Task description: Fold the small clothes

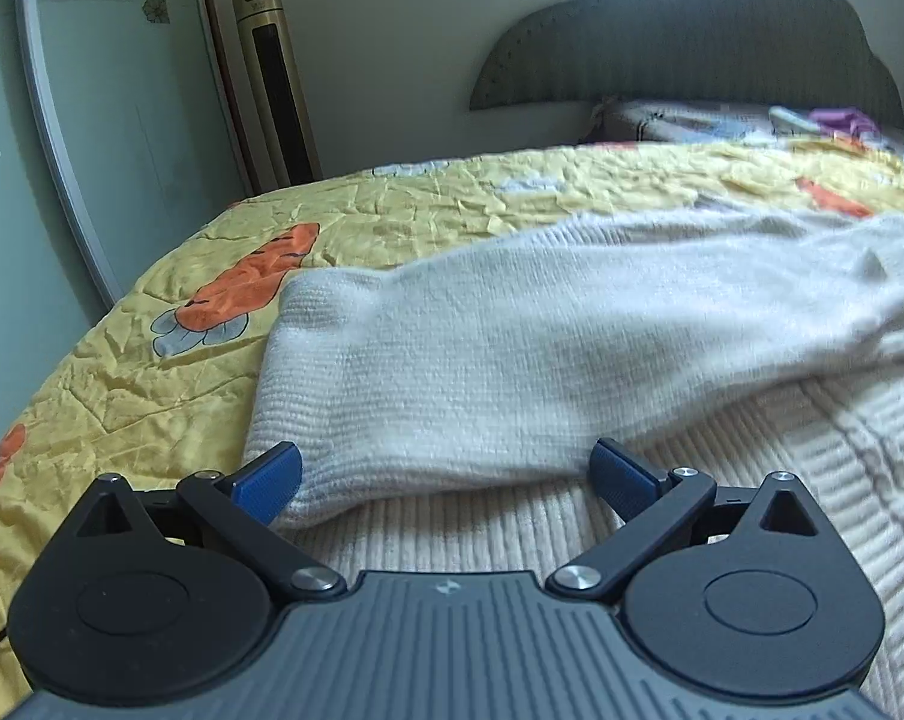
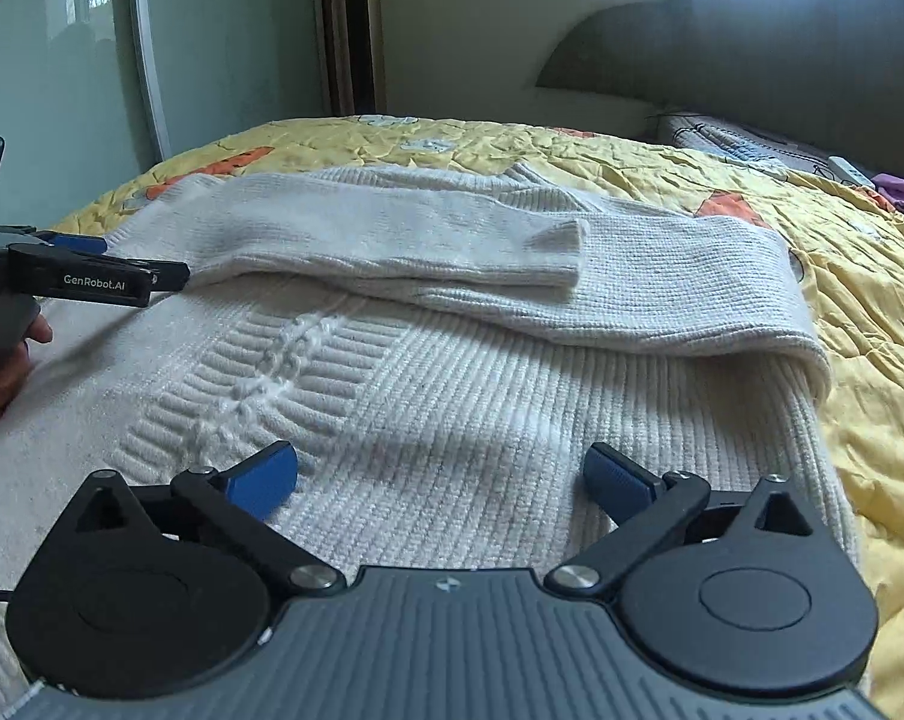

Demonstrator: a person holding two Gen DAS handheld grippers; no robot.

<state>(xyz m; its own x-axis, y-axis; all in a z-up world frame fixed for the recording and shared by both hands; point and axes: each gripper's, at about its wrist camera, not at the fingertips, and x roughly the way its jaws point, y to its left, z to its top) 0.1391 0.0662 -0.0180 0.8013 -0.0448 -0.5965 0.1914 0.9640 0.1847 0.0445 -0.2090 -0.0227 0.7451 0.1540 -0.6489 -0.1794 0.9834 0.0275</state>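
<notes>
A cream knitted sweater (image 2: 452, 396) lies flat on the bed, both sleeves (image 2: 404, 240) folded across its upper part. In the left wrist view a folded sleeve (image 1: 511, 348) lies right ahead. My left gripper (image 1: 446, 474) is open and empty, its blue pads on either side of the sleeve's near edge; it also shows in the right wrist view (image 2: 92, 267) at the sweater's left side. My right gripper (image 2: 443, 474) is open and empty, low over the sweater's ribbed body.
A yellow quilt (image 1: 170, 372) with orange prints covers the bed. A dark headboard (image 2: 781, 48) and pillow (image 2: 733, 141) are at the far right. A tall gold tower unit (image 1: 275, 84) stands by the wall beside a glass door (image 1: 92, 138).
</notes>
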